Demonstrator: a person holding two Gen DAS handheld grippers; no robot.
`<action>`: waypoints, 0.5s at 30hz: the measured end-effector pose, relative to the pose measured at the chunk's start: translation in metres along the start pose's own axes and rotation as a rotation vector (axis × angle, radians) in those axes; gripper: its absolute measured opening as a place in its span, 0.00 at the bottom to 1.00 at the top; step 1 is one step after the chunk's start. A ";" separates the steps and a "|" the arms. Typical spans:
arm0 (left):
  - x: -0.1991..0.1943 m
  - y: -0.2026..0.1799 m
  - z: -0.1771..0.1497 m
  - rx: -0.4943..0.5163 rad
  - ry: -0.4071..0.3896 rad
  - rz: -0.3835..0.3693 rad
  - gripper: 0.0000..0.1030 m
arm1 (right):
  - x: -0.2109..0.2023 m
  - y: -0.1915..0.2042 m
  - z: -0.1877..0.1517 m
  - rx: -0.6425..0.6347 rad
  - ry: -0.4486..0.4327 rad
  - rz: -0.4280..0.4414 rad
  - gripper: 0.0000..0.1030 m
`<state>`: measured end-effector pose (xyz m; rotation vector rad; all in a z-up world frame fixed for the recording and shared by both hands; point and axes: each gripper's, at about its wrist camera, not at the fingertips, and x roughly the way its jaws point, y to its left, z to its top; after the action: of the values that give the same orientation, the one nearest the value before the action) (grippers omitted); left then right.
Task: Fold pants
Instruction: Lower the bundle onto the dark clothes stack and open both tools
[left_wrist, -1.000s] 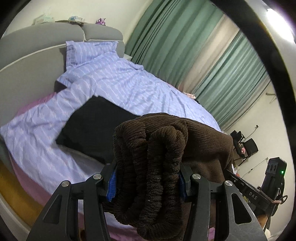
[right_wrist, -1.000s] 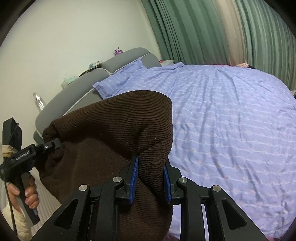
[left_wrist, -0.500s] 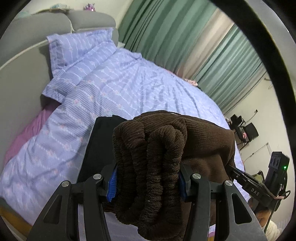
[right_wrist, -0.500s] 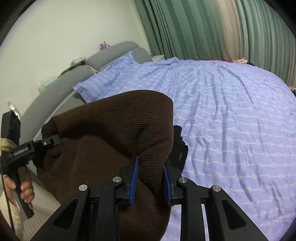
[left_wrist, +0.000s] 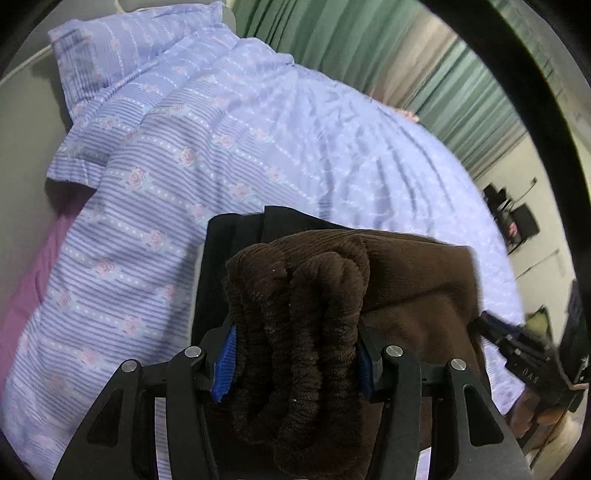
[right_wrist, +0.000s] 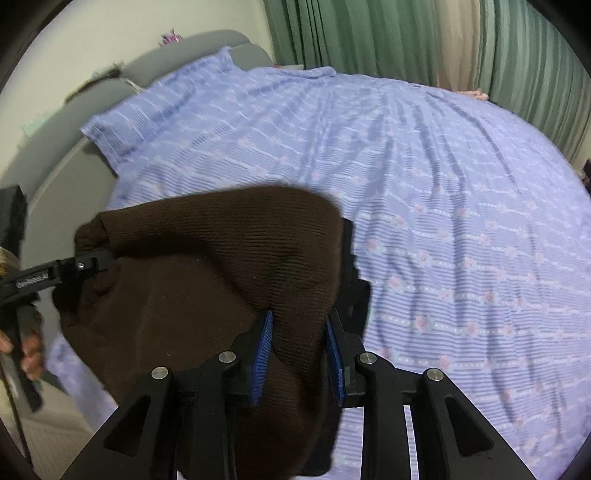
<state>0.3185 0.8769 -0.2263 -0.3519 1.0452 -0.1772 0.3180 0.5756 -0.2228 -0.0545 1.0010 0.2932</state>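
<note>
The brown corduroy pants are folded into a thick bundle and held between both grippers above the bed. My left gripper is shut on one bunched end of them. My right gripper is shut on the other end. In the right wrist view the left gripper grips the bundle's far left corner. A folded black garment lies on the bed just under the brown pants; its edge shows in the right wrist view.
The bed has a lilac floral striped cover and a matching pillow by the grey headboard. Green curtains hang behind. A purple sheet shows at the bed's near side.
Both grippers have carried the brown pants forward and down over the bed, so that they now hang right above the black garment. The grips have not changed.
</note>
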 end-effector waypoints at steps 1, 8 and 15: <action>0.002 0.000 0.001 0.011 0.007 0.010 0.54 | 0.000 0.003 -0.001 -0.023 -0.015 -0.066 0.37; -0.005 -0.003 0.006 0.089 0.010 0.127 0.76 | -0.005 0.002 0.002 -0.007 -0.017 -0.102 0.59; -0.006 0.019 0.002 0.049 0.017 0.158 0.85 | -0.010 0.029 -0.024 -0.012 0.013 -0.047 0.59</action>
<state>0.3166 0.8966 -0.2272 -0.2228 1.0787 -0.0640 0.2855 0.5966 -0.2253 -0.0913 1.0099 0.2559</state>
